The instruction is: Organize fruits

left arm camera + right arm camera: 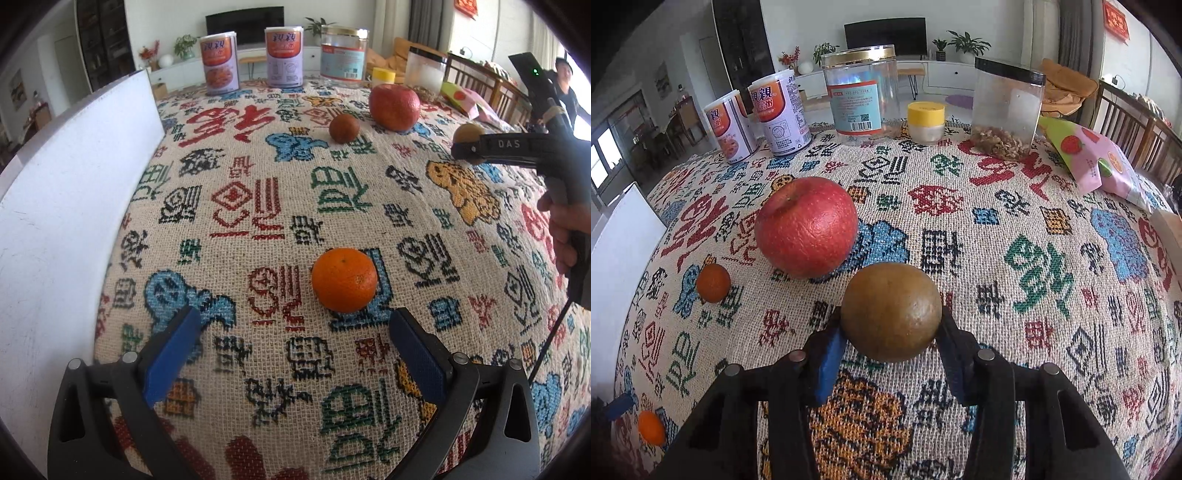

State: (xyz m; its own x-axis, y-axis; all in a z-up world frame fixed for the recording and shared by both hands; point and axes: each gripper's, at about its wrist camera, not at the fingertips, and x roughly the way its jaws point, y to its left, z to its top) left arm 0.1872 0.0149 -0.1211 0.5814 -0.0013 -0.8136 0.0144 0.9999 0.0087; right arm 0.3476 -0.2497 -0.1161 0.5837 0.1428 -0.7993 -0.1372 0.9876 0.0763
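My right gripper [891, 332] is shut on a round brown-green fruit [891, 312], with a blue pad pressed to each side of it. The left wrist view shows that fruit [468, 133] in the right gripper [466, 149] at the far right, a hand on the handle. My left gripper [295, 319] stands open over the patterned tablecloth [258, 206]. An orange [344, 279] lies just ahead of its fingertips, slightly right. A red apple [806, 226] and a small dark-orange fruit [713, 283] lie left of the held fruit.
A white board [55, 221] stands along the left edge. At the back are two purple cans [779, 114], a clear jar [862, 96], a yellow-lidded pot [926, 122], a tub of nuts [1006, 110] and a pink snack bag [1097, 162]. A person [565, 85] sits beyond the table.
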